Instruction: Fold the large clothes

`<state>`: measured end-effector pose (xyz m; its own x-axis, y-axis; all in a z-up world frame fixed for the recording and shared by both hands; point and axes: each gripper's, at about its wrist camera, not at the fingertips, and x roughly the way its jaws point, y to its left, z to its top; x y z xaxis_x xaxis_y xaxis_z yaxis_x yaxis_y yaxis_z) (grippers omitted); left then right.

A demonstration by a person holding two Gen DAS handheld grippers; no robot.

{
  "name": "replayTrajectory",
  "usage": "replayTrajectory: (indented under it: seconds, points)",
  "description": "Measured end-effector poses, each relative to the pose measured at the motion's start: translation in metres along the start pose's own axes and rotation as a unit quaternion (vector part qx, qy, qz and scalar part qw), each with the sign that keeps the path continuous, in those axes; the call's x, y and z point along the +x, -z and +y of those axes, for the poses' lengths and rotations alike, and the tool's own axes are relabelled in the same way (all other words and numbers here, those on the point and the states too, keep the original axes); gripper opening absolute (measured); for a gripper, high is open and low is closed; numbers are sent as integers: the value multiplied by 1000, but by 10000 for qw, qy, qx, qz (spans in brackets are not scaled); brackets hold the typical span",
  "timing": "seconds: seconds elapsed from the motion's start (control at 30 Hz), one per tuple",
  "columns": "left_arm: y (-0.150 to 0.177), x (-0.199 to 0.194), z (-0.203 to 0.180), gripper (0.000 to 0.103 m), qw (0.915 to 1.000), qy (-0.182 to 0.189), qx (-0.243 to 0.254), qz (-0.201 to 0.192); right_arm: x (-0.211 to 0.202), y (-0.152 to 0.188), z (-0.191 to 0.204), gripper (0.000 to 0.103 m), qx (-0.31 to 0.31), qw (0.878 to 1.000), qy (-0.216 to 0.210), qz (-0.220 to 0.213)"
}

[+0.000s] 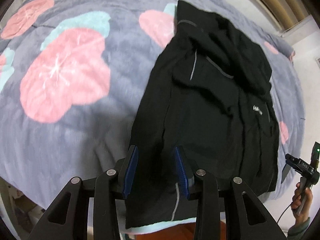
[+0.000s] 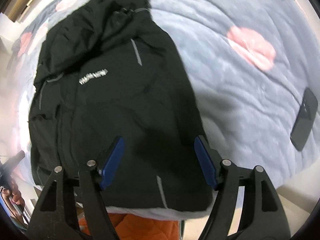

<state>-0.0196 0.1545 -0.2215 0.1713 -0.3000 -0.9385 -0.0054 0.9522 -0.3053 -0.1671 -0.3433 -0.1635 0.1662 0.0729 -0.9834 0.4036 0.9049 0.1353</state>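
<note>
Black jacket bears blurred, unreadable white chest lettering.

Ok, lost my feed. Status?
Left gripper and right gripper open, empty, above the black jacket. Jacket folded narrow on the bedspread. Phone lies clear.

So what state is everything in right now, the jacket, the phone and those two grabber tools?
Black jacket: partly folded, lying rumpled on the bed, not gripped.
Phone: flat on the blanket, screen dark.
Left gripper: jaws open, empty.
Right gripper: jaws wide open, empty.
</note>
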Motion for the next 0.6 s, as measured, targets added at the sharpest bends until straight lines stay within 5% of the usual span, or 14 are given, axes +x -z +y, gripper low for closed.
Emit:
replayTrajectory:
  seconds: [0.6]
  points:
    - [41, 14, 30, 39, 9979, 203, -415, 465, 35, 55, -59, 71, 155, 9980, 155, 601]
